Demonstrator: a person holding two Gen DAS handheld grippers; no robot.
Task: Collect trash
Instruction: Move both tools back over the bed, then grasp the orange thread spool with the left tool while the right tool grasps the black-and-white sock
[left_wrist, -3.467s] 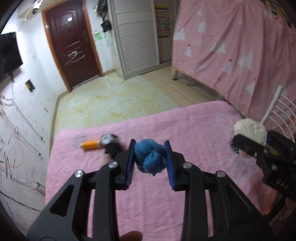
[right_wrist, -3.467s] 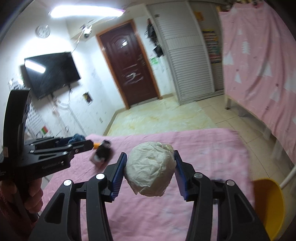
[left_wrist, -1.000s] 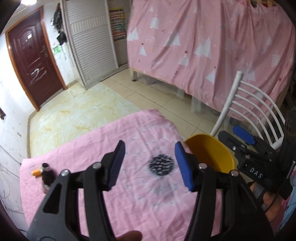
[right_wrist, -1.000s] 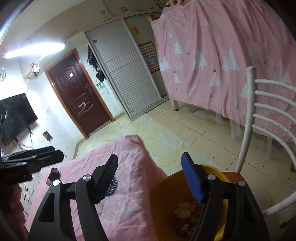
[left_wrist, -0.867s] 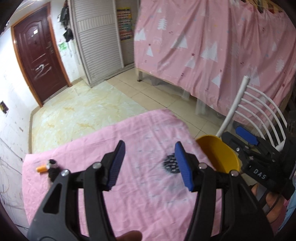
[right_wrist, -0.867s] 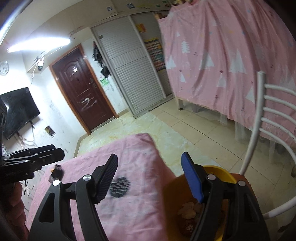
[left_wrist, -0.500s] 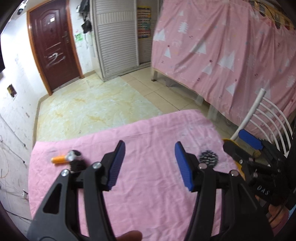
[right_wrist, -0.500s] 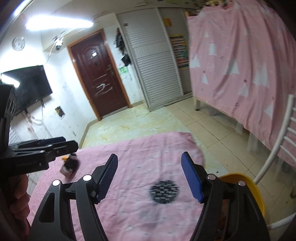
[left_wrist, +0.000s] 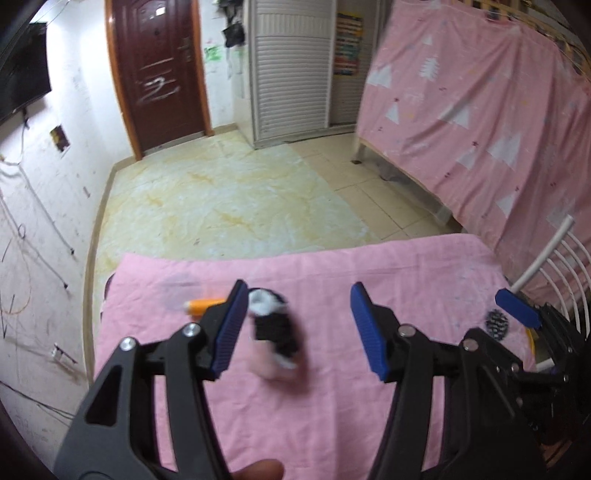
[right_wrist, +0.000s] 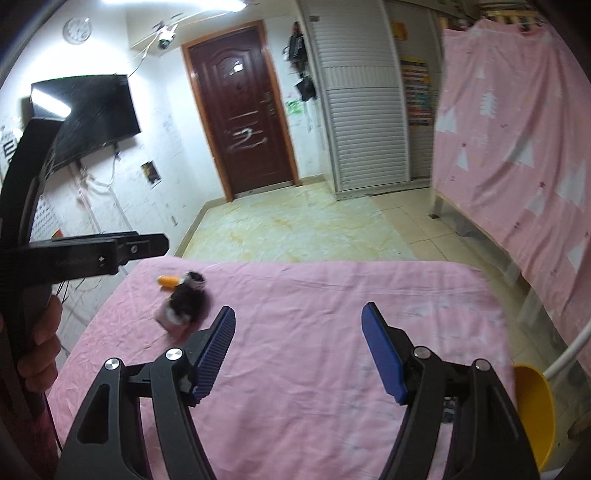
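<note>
The pink cloth (right_wrist: 314, 295) looks matt and creased. The door (right_wrist: 240, 122) is glossy dark wood, the floor tiles (left_wrist: 229, 199) smooth (marbled), the yellow bin (right_wrist: 535, 406) shiny plastic.

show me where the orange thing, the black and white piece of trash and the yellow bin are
orange thing (right_wrist: 167, 281), right wrist view, middle of its orange body.
black and white piece of trash (left_wrist: 274, 325), left wrist view, its dark middle.
yellow bin (right_wrist: 535, 402), right wrist view, its inner wall.

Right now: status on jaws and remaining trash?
Left gripper jaws opening, empty; right gripper open, empty. Black-and-white scrap and orange piece on pink cloth. Nothing blocking.
</note>
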